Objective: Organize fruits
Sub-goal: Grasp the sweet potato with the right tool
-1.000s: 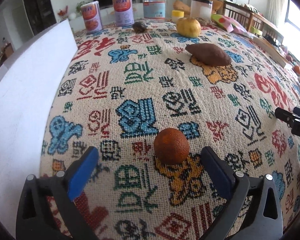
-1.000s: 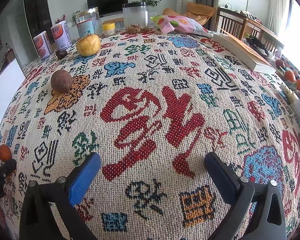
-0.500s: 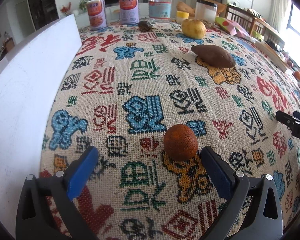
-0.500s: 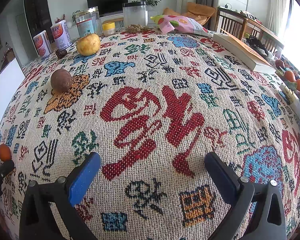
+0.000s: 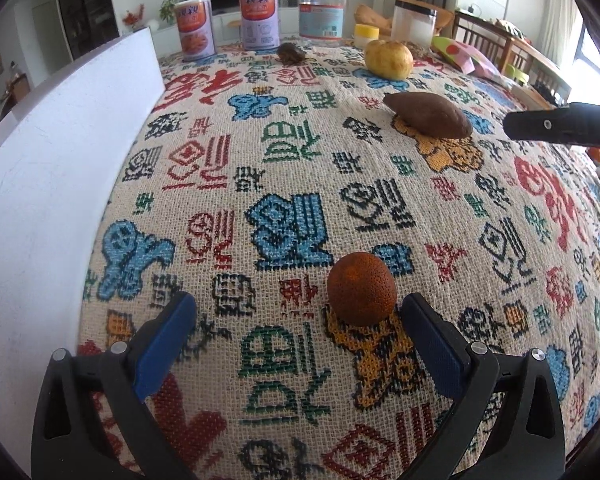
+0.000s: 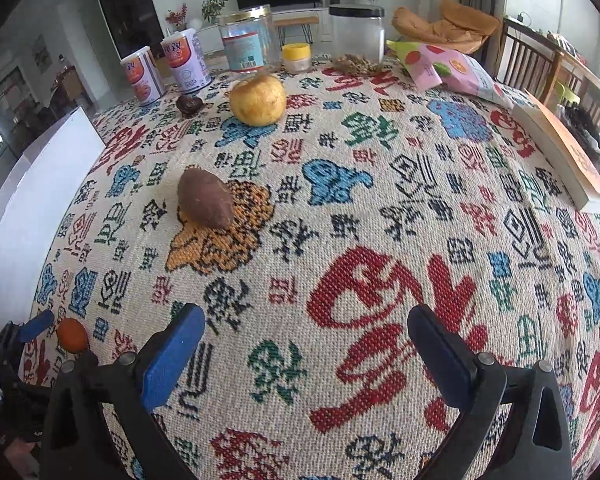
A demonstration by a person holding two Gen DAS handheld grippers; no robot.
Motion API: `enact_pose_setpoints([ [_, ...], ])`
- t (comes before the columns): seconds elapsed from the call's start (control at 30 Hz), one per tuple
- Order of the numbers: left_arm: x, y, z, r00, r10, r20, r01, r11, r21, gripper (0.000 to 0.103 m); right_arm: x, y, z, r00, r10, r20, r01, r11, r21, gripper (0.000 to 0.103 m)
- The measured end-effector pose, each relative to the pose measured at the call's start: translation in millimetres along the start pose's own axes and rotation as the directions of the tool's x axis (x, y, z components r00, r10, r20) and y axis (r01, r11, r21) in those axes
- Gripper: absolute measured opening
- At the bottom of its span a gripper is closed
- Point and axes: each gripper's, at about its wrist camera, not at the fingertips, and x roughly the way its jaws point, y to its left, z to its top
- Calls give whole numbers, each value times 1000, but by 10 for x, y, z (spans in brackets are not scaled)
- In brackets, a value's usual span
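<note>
A small dark-orange mandarin (image 5: 361,289) lies on the patterned tablecloth just ahead of my open left gripper (image 5: 300,330), close to its right finger. It also shows small in the right wrist view (image 6: 72,335). A brown sweet potato (image 5: 427,114) (image 6: 205,203) lies mid-table. A yellow pear-like fruit (image 5: 389,59) (image 6: 258,98) sits further back, with a small dark fruit (image 5: 291,53) (image 6: 190,105) to its left. My right gripper (image 6: 306,350) is open and empty above the cloth; its body (image 5: 560,125) shows at the left view's right edge.
A white board (image 5: 56,184) stands along the table's left side. Two cans (image 5: 228,22), a glass jar (image 5: 322,10), a clear canister (image 6: 356,32) and a yellow-lidded pot (image 6: 296,56) line the far edge. A snack bag (image 6: 448,66) and a book (image 6: 564,160) lie at right.
My right gripper has moved forward and left, so the sweet potato and yellow fruit are nearer. My left gripper has shifted slightly; the mandarin now sits nearer its right finger.
</note>
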Motion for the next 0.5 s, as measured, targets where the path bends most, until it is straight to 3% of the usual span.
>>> enact_pose_setpoints([
  [0.07, 1, 3, 1, 1000, -1, 0, 1, 1000, 0, 102, 94, 356, 333, 1000, 20, -3, -20, 993, -113, 102],
  [0.17, -1, 10, -2, 1000, -3, 1, 3, 1000, -2, 102, 440, 762, 629, 997, -33, -66, 17, 973, -230, 95],
  [0.2, -1, 8, -1, 1000, -1, 1, 1, 1000, -1, 102, 567, 842, 675, 995, -44, -92, 20, 968, -249, 89],
  [0.27, 1, 8, 1, 1000, -1, 1, 1, 1000, -1, 102, 799, 900, 671, 982, -75, -171, 27, 963, -269, 55],
  [0.3, 3, 8, 1, 1000, -2, 1, 2, 1000, -1, 102, 874, 888, 652, 973, -106, -205, 47, 961, -272, 48],
  [0.37, 7, 7, 1, 1000, -3, 1, 3, 1000, -1, 102, 806, 734, 611, 977, -31, -213, -9, 983, -186, 41],
  [0.5, 6, 14, -3, 1000, -9, 2, 9, 1000, -4, 102, 506, 438, 247, 966, 60, -250, -83, 993, -80, 40],
])
